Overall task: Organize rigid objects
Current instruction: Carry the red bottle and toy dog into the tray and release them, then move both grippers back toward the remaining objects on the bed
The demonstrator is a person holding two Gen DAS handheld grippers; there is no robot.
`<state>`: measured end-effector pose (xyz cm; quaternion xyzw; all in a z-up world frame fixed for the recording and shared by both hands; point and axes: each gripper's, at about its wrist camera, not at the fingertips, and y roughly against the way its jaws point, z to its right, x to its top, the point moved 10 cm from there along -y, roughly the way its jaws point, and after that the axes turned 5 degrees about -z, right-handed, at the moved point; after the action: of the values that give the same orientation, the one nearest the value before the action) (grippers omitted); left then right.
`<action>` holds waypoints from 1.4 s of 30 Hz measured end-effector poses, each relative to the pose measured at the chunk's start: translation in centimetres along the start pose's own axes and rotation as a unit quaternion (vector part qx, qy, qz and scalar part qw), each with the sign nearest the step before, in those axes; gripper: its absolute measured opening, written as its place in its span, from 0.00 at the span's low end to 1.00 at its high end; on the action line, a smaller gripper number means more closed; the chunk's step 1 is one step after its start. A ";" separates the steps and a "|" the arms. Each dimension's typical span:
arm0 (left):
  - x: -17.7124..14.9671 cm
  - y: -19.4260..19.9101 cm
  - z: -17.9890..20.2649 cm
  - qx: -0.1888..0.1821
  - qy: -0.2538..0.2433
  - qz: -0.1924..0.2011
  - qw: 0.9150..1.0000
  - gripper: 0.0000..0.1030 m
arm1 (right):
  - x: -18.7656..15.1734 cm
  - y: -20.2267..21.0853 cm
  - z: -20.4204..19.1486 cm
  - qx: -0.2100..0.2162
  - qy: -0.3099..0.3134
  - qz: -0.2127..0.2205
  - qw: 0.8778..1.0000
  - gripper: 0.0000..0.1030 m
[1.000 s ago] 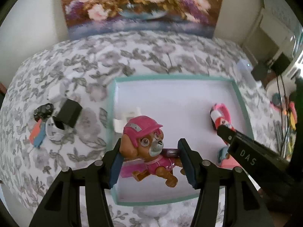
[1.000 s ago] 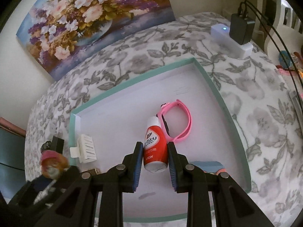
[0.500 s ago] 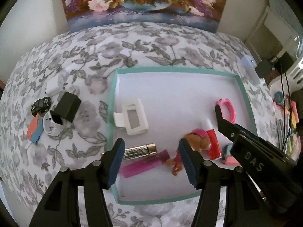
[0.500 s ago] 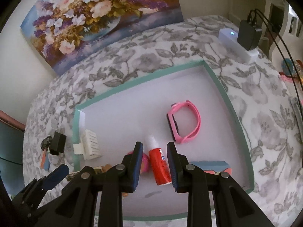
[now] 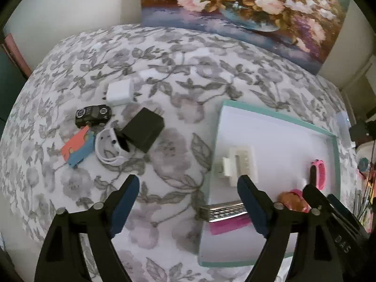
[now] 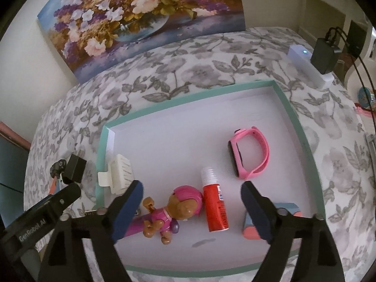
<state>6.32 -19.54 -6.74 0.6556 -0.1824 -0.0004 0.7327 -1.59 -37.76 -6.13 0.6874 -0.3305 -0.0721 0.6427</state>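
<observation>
A teal-rimmed white tray (image 6: 305, 145) lies on the floral cloth. In it are a pink-hatted puppy figure (image 6: 175, 212), a red glue bottle (image 6: 215, 208), a pink wristband (image 6: 249, 156), a white hair clip (image 6: 118, 176), a pink bar (image 6: 135, 226) and a blue-and-coral case (image 6: 285, 208). My right gripper (image 6: 191, 211) is open and empty above the puppy and bottle. My left gripper (image 5: 188, 205) is open and empty over the tray's left rim (image 5: 215, 150). Left of the tray lie a black block (image 5: 143, 129), a black toy car (image 5: 92, 115), a white ring (image 5: 109, 149), an orange-and-blue card (image 5: 77, 149) and a white charger (image 5: 118, 91).
A flower painting (image 6: 143, 16) leans against the wall at the back. A white power strip (image 6: 307, 67) with a black plug (image 6: 323, 55) and cables lies at the table's far right. A metal grater-like piece (image 5: 222, 211) crosses the tray's left rim.
My left gripper let the puppy go into the tray and swung left. My right gripper opened off the red bottle, which now lies next to the puppy.
</observation>
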 end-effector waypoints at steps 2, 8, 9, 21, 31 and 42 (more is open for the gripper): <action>0.0 -0.1 -0.5 0.003 0.004 0.000 1.000 0.92 | 0.0 -0.1 -0.1 0.000 0.002 0.001 1.000 0.99; 0.4 -0.4 -1.8 0.001 0.022 -0.004 1.000 0.92 | 0.1 -0.2 -0.1 -0.010 0.004 0.013 1.000 1.00; 0.5 -0.5 -2.2 0.001 0.027 -0.004 1.000 0.92 | 0.1 -0.2 -0.1 -0.006 0.000 0.016 1.000 1.00; 1.8 -0.6 -8.2 0.006 0.086 0.000 0.996 0.92 | 0.8 0.4 -1.8 0.009 0.001 0.047 0.999 1.00; 2.9 0.2 -14.2 0.012 0.120 0.019 0.993 0.92 | 1.5 1.1 -6.0 0.025 0.023 0.073 0.997 1.00; 2.1 -1.6 -21.3 0.006 0.189 0.002 0.982 0.92 | -0.4 -1.3 -18.3 0.066 0.148 0.048 0.986 1.00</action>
<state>14.34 0.22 -9.30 0.6476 -0.0423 0.1262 0.7503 8.16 -22.33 -4.47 0.7151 -0.2683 0.0831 0.6402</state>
